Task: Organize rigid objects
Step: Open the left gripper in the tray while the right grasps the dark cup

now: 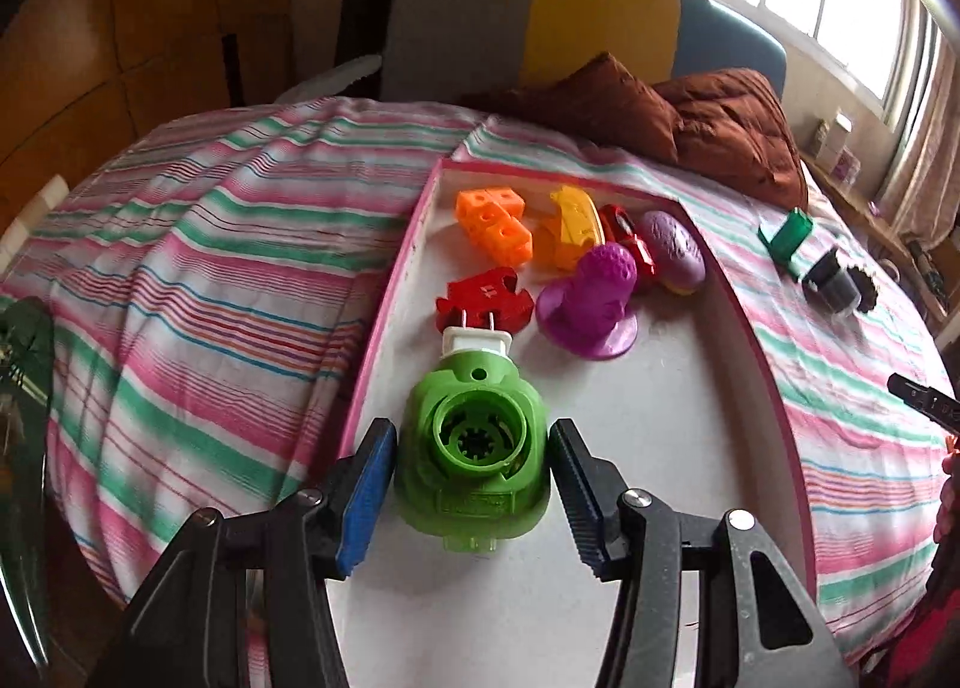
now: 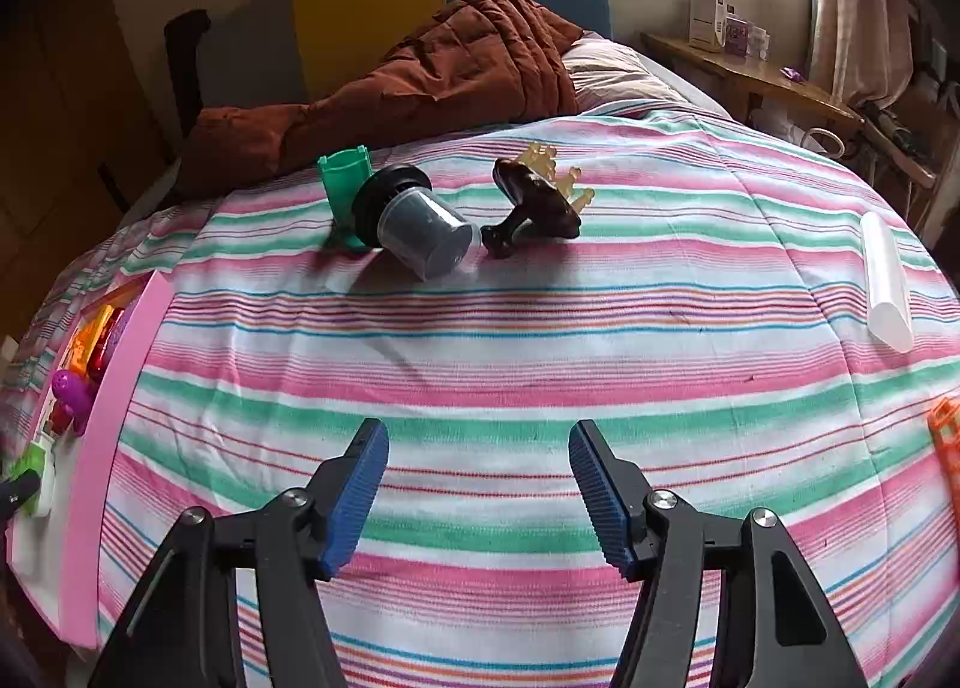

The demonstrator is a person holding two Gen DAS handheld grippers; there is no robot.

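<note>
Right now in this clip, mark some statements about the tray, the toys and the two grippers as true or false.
1. The green plug-in device lies on the tray between the left gripper's fingers. True.
2. The right gripper is closed on the dark cup. False: nothing is between its fingers, and the cup lies farther off on the striped cover.
3. The orange blocks are in the tray. True.
4. The purple toy lies on the striped cover outside the tray. False: it stands in the tray.
5. The green castle piece lies outside the tray, beside the dark cup. True.
</note>
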